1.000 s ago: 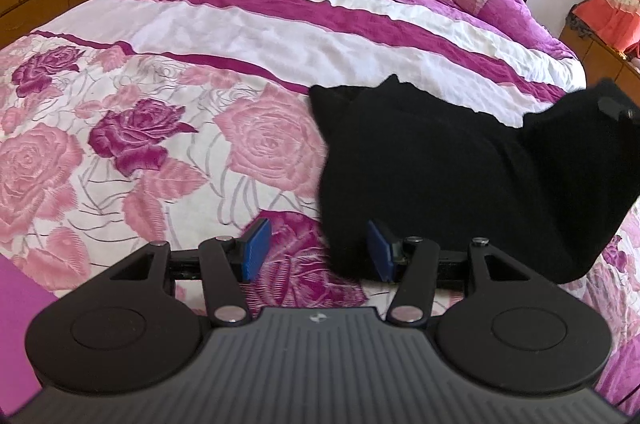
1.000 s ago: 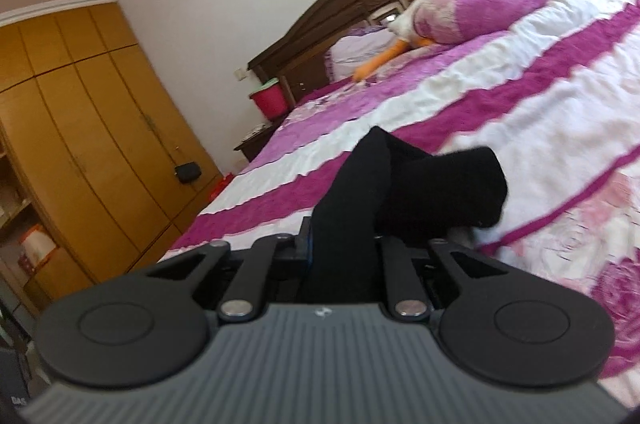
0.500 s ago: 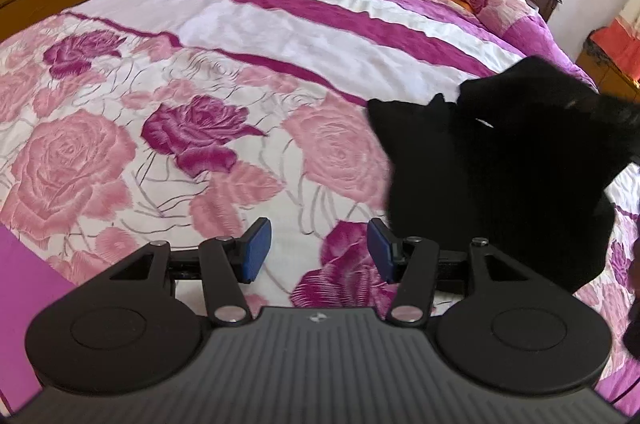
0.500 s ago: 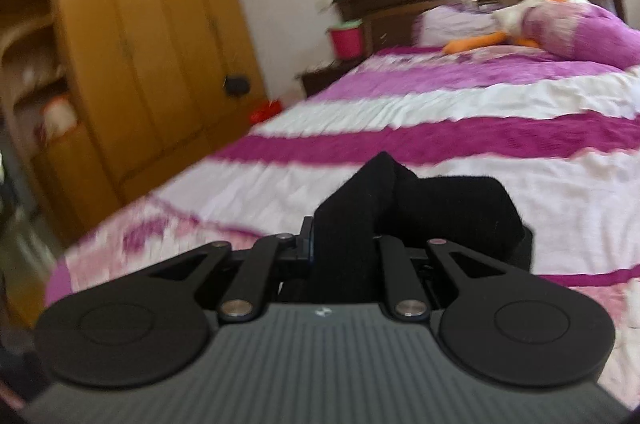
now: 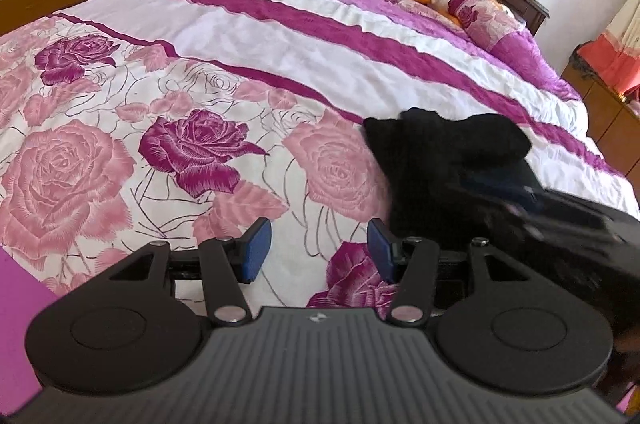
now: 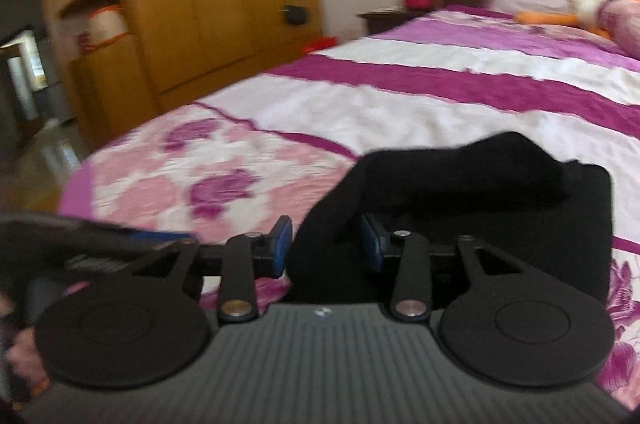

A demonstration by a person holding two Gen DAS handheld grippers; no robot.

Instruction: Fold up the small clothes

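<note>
Over rose bedspread [image 5: 120,128], left tool [image 5: 316,244] gapes empty; right tool [image 6: 326,244], just opening, straddles black garment [image 6: 460,184].

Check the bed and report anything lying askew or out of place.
The black garment is bunched, its folded flap humped and skewed rather than flat. The right gripper has just been opening, cloth loose between its pads. Nothing is spilled or damaged.

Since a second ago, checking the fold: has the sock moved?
Yes. The sock now lies doubled on the rose print of the bedspread, its raised end brought over.
</note>
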